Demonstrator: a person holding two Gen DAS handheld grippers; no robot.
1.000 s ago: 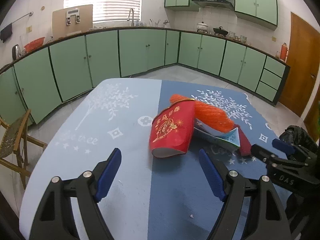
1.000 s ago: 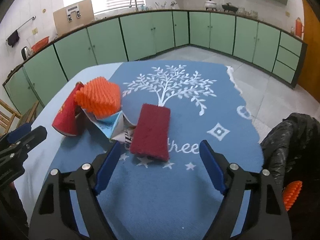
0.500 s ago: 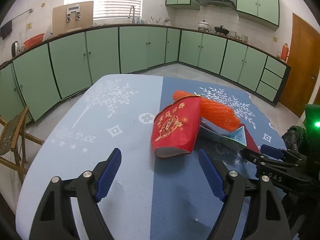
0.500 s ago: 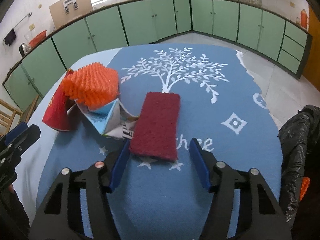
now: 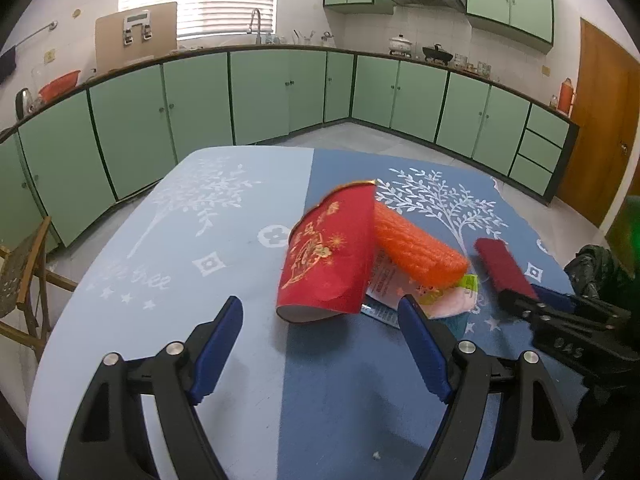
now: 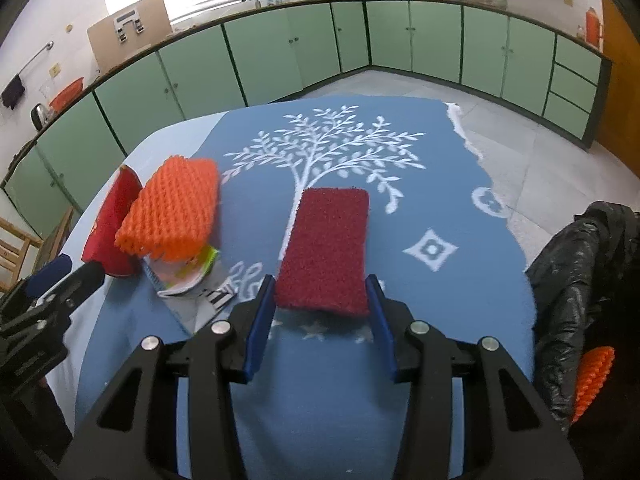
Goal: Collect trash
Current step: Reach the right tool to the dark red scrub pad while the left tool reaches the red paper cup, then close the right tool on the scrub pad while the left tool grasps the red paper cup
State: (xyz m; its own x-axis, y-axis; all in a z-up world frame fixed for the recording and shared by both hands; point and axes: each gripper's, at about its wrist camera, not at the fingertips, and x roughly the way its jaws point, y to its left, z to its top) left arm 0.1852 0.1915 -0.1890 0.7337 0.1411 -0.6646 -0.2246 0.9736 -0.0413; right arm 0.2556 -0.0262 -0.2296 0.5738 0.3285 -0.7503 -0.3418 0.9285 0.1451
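My right gripper (image 6: 321,316) has the dark red scouring pad (image 6: 325,250) between its blue pads (image 6: 260,322): the near end of the pad sits in the gap at the centre of the right wrist frame, and the jaws are drawn in against its two long edges, clamped on it as far as I can judge, though the actual contact is hard to confirm from this angle. The pad lies flat on the dark blue half of the tablecloth (image 6: 440,184), over the trunk of the white tree print.

To the left of it in that frame is the rest of the trash: an orange foam net sleeve (image 6: 172,210) lying on top of crumpled printed wrappers (image 6: 188,278), with a red paper cup (image 5: 330,254) on its side just beyond, its open mouth toward my left gripper (image 5: 320,346).

That gripper hovers with its jaws wide apart and nothing in them, short of the cup's mouth, at the lower centre of the left wrist frame.

At the right edge of the right wrist frame I see a black trash bag (image 6: 576,280) beside the table; a second orange net piece (image 6: 592,376) shows at its lower part, seemingly inside it.
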